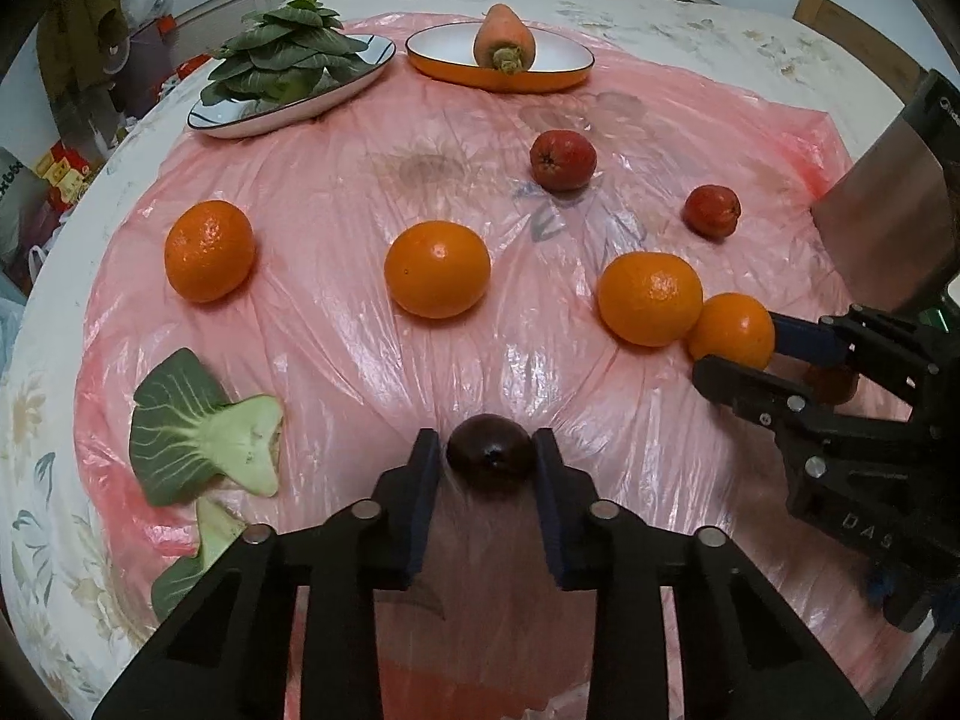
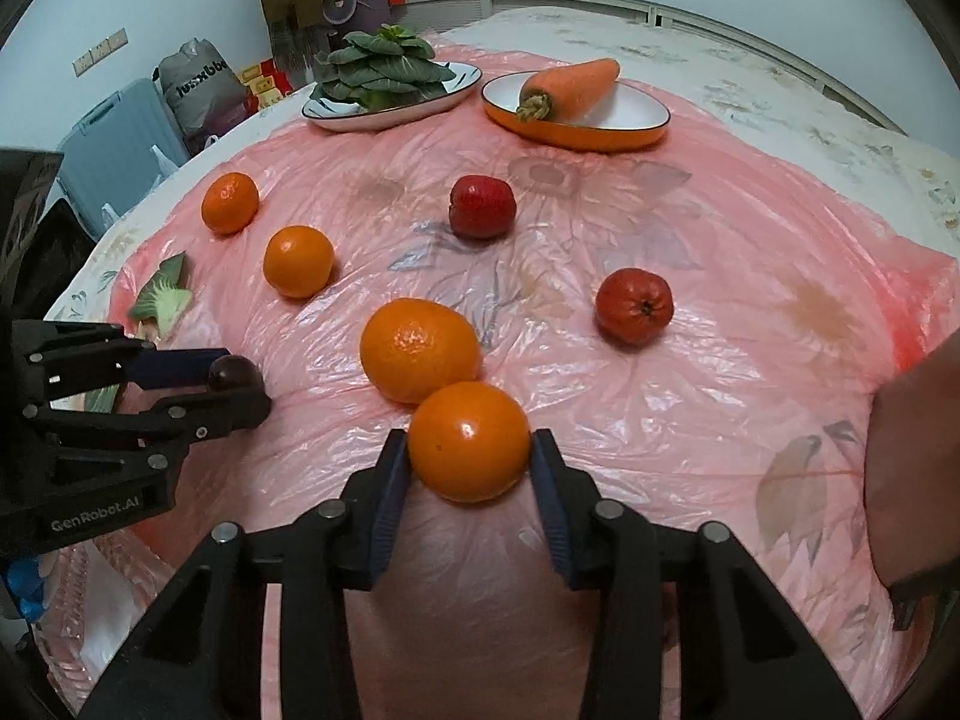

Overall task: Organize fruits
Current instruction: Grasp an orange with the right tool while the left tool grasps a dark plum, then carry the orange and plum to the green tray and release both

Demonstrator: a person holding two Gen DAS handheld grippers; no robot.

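- Left wrist view: left claw point(image 1: 489, 459) pinching a dark purple fruit point(image 1: 490, 452), pads pressed on both sides; fruit sits low on the pink plastic sheet point(image 1: 336, 180), near edge.
- Same view, oranges: 4 total. 3 loose in a row – far-left orange point(image 1: 209, 250), middle orange point(image 1: 437, 269), right orange point(image 1: 650, 298). 4th, the gripped orange point(image 1: 732, 330), is between the right claw point(image 1: 741, 342) fingers at right, touching the right orange.
- Red fruits: 2 – back red fruit point(image 1: 563, 159) and right red fruit point(image 1: 712, 210), apart from each other.
- Plates: 2 at far edge, side by side. White dark-rimmed plate point(image 1: 240, 120) w/ a pile of bok choy point(image 1: 288, 51); orange dish point(image 1: 558, 81) w/ 1 carrot point(image 1: 504, 39), stem end toward camera.
- 1 loose bok choy piece point(image 1: 210, 432) at lower left, partly off the sheet onto floral cloth.

- Right wrist view: right claw point(image 2: 470, 456) clamped on the gripped orange point(image 2: 469, 450), both pads touching it; it touches the right orange point(image 2: 419, 349) behind.
- Other 2 oranges point(image 2: 298, 261) point(image 2: 230, 202) further left-back. Count again 4.
- Red fruits 2: point(image 2: 483, 207), point(image 2: 634, 306).
- Left claw point(image 2: 237, 381) at left edge, closed on the dark purple fruit point(image 2: 231, 372).
- Plates 2, carrot 1 point(image 2: 570, 87), greens pile point(image 2: 378, 69), loose leaf piece point(image 2: 165, 297).
- Bare skin of a person point(image 2: 918, 468) at right edge.
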